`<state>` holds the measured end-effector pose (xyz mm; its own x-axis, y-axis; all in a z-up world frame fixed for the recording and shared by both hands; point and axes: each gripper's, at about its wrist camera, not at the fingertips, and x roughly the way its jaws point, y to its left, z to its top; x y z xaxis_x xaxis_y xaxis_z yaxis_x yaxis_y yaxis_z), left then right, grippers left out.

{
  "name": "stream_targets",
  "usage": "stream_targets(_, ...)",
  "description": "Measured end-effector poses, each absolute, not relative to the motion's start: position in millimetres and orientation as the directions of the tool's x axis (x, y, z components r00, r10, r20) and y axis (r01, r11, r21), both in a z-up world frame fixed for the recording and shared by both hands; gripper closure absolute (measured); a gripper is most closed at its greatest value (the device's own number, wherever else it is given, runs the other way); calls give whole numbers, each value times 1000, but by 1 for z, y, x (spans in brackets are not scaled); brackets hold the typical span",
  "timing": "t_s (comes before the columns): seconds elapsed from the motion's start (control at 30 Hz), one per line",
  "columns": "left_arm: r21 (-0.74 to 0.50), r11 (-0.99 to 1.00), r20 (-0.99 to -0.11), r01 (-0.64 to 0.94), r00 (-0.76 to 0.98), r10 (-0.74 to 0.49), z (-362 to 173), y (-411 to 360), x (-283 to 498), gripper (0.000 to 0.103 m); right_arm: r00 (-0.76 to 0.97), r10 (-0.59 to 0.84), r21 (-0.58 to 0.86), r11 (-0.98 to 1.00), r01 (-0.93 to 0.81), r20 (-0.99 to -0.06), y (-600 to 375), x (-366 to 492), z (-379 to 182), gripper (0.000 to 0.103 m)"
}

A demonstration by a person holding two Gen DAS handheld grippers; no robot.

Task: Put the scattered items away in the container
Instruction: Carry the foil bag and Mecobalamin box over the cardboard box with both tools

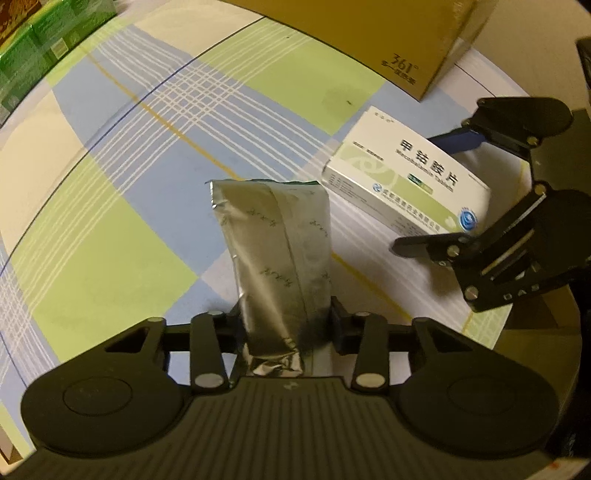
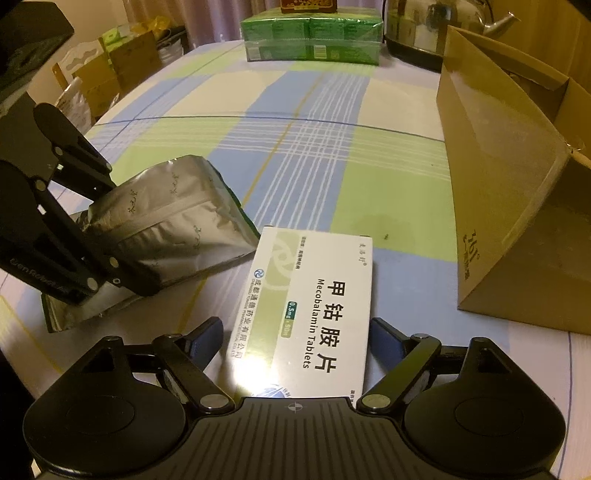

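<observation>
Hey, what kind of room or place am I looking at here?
Probably a home room with a table: a plaid tablecloth, a kettle at the far end, and stacked cardboard boxes beside it.

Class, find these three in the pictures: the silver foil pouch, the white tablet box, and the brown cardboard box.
silver foil pouch (image 1: 273, 236), left wrist view, on its creased middle.
white tablet box (image 2: 317, 299), right wrist view, on its printed top face.
brown cardboard box (image 2: 502, 192), right wrist view, on its near side wall.
</observation>
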<state>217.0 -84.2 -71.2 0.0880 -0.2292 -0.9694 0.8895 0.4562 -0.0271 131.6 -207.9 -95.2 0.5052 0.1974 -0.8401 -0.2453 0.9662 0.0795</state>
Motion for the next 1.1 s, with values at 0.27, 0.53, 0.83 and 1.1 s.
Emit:
stream_targets(0.27, -35, 472, -968, 881, 86, -234, -68, -74, 207, 70, 526, 192, 83, 971, -224, -829, -213, 120, -92, 33)
stream_targets(0.53, -37, 476, -966, 879, 90, -242, -59, -73, 199, 71, 551, 199, 92, 972, -215, -810, -217, 112, -80, 35)
stream_targets(0.83, -27, 473, -971, 880, 90, -222, -63, -77, 190, 71, 520, 179, 69, 972, -224, -835, -217, 111, -91, 35)
stream_targets(1.1, -35, 494, -970, 869, 90, -228, -68, -74, 194, 71, 516, 161, 59, 976, -208, -841, -209, 127, -95, 33)
